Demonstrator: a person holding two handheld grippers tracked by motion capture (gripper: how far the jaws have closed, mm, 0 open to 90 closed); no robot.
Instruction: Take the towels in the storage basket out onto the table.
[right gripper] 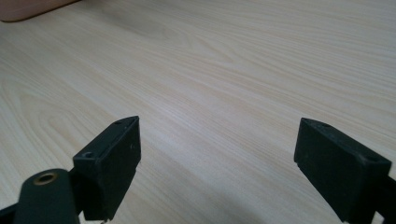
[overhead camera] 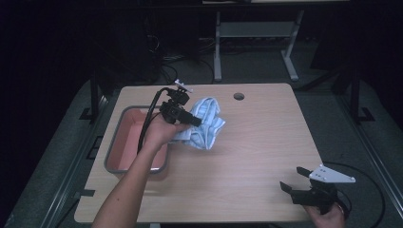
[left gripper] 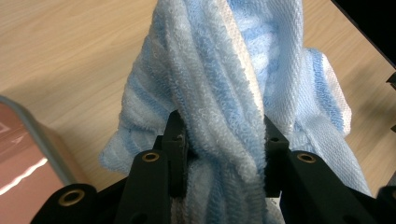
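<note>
A blue-and-white striped towel (overhead camera: 205, 124) lies bunched on the wooden table (overhead camera: 256, 156), just right of a pink tub (overhead camera: 124, 142). My left gripper (overhead camera: 192, 119) is shut on a fold of the towel. In the left gripper view the terry cloth (left gripper: 219, 93) runs up between both jaws, pinched tight at the left gripper (left gripper: 223, 149). My right gripper (overhead camera: 291, 178) rests near the table's front right corner, held by a hand. In the right gripper view the right gripper (right gripper: 217, 163) stands open over bare wood, with nothing between its jaws.
The pink tub with a grey rim (left gripper: 32, 135) sits at the table's left side. A round cable hole (overhead camera: 238, 96) is near the far edge. Beyond the table are a desk frame (overhead camera: 256, 33) and dark floor.
</note>
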